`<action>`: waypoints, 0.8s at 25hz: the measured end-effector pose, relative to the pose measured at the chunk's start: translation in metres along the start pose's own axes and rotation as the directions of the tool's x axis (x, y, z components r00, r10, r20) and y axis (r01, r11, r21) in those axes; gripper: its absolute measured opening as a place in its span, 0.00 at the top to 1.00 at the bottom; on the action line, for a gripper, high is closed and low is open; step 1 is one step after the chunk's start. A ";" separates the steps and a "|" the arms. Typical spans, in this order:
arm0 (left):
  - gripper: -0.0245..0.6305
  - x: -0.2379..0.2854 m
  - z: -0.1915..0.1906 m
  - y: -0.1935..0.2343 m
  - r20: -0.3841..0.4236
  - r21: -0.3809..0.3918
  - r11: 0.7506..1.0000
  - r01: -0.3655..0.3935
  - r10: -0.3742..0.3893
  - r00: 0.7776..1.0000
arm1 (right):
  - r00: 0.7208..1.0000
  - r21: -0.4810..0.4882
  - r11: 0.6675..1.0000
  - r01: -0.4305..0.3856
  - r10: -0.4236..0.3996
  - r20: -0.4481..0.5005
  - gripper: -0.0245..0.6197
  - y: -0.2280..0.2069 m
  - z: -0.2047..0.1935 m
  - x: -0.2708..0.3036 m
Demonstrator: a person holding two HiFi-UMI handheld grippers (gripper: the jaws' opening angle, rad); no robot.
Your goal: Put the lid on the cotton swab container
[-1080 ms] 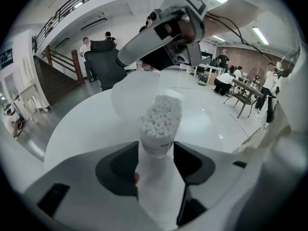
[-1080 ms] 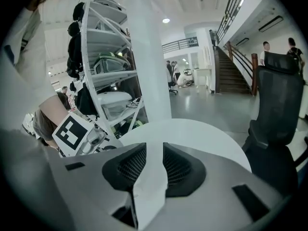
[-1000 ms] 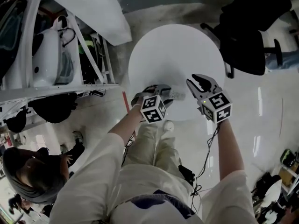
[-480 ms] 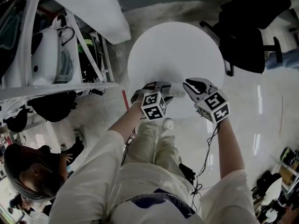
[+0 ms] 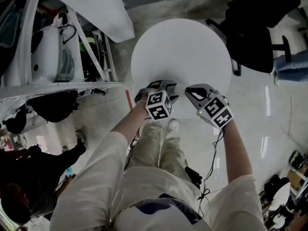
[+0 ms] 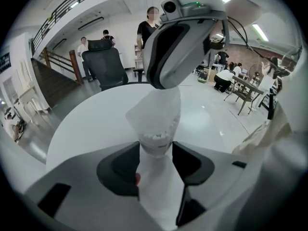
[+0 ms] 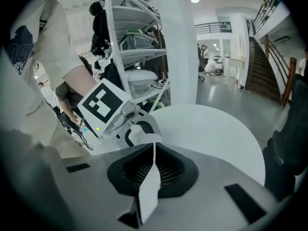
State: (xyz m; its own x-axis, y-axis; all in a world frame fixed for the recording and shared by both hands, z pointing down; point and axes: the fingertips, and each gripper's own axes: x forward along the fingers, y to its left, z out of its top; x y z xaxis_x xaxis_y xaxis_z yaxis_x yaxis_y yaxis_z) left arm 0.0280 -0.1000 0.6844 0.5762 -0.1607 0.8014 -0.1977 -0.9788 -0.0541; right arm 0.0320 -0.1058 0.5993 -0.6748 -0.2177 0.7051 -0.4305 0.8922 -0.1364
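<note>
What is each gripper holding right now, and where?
The left gripper grips the cotton swab container by its sides. The right gripper, fingers just closed further, pinches the lid by its edge.

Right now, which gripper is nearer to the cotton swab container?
Left. The left gripper grips the cotton swab container; the right gripper, whose jaws have just been closing on a thin white lid, is close beside it.

The table (image 5: 180, 42) fills the upper centre of the head view, with a chair (image 5: 255, 37) at upper right and a rack (image 5: 62, 57) at upper left. At the table's near edge, mid-frame, the left gripper (image 5: 166, 86) sits just left of the right gripper (image 5: 188, 90). The container (image 6: 155, 129) stands between the left jaws. The lid (image 7: 150, 186) lies edge-on between the right jaws, which have just been closing.
</note>
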 end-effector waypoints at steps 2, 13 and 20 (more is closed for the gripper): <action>0.64 0.000 0.000 0.000 -0.001 0.002 1.000 -0.001 0.001 1.000 | 1.000 -0.020 1.000 -0.005 0.005 -0.018 0.93 0.003 -0.003 0.002; 0.64 -0.001 0.001 0.000 -0.006 0.011 1.000 -0.003 0.003 1.000 | 0.992 -0.185 0.983 0.002 -0.025 -0.123 0.93 0.010 -0.015 0.010; 0.64 0.000 -0.001 0.001 -0.006 0.008 1.000 -0.011 0.011 1.000 | 0.971 -0.279 0.959 -0.044 -0.025 -0.239 0.93 0.013 -0.016 0.015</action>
State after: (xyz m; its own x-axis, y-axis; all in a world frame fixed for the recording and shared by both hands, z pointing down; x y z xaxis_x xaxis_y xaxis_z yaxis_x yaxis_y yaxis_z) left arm 0.0271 -0.1005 0.6845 0.5690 -0.1708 0.8044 -0.1980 -0.9779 -0.0676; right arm 0.0260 -0.0907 0.6191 -0.5013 -0.1390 0.8540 -0.2156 0.9760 0.0323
